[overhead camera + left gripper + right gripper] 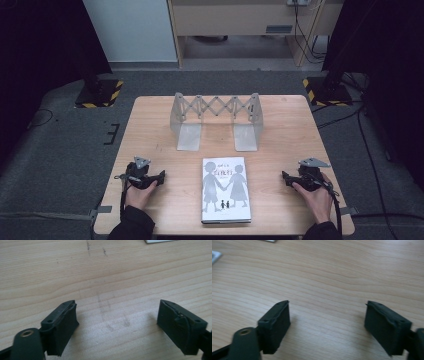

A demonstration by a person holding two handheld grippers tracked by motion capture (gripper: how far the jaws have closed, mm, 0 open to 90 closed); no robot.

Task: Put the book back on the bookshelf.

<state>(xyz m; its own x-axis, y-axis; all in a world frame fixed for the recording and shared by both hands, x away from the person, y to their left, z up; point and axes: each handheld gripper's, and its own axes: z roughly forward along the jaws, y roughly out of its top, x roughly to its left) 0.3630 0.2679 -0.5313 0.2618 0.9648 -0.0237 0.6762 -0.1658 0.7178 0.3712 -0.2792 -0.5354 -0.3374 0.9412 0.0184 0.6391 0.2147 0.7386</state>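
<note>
Both the left gripper (pixel 161 176) and the right gripper (pixel 286 177) rest released on the table (pixel 150 125), jaws apart over bare wood and pointing inward at the book (pixel 226 190) lying flat between them. This looks like the start: the next move likely calls for both to close in on the book's edges and stand it in the expanding bookend rack (pixel 216 120) beyond.

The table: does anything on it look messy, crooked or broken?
Nothing stands out. The book lies flat and square near the table's front edge, the metal bookend rack stands upright behind it, and faint scuff marks show on the wood.
</note>
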